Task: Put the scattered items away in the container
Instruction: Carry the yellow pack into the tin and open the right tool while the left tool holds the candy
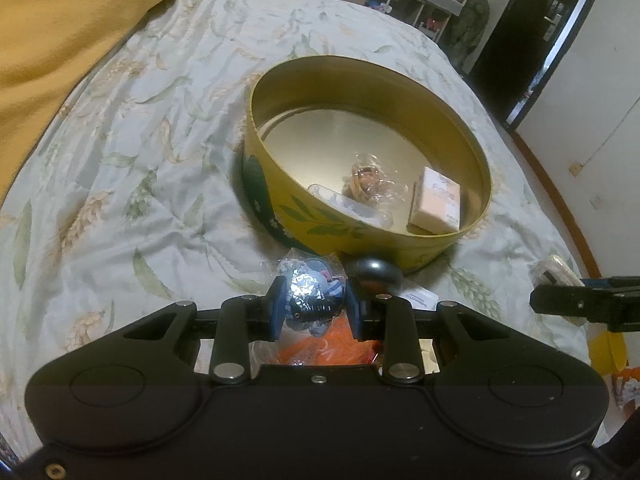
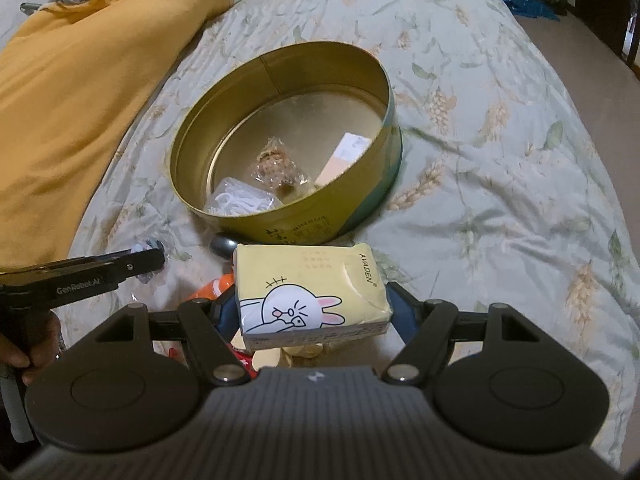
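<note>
A round yellow tin (image 1: 280, 200) (image 2: 352, 216) stands open on the bed. It holds a pink box (image 1: 438, 202), a clear bag of brown bits (image 1: 366, 178) (image 2: 276, 164) and a clear bag of white items (image 2: 240, 202). My left gripper (image 1: 314, 306) is shut on a clear plastic bag of small dark and blue items (image 1: 308, 292), just in front of the tin. My right gripper (image 2: 314, 308) is shut on a yellow tissue pack with a cartoon rabbit (image 2: 312, 292), held near the tin's near wall.
A dark rounded object (image 1: 374, 272) (image 2: 224, 246) lies against the tin's front. An orange packet (image 1: 320, 350) (image 2: 214, 286) lies under the grippers. A mustard blanket (image 2: 80, 100) covers the bed's left side. The bed edge and floor are to the right.
</note>
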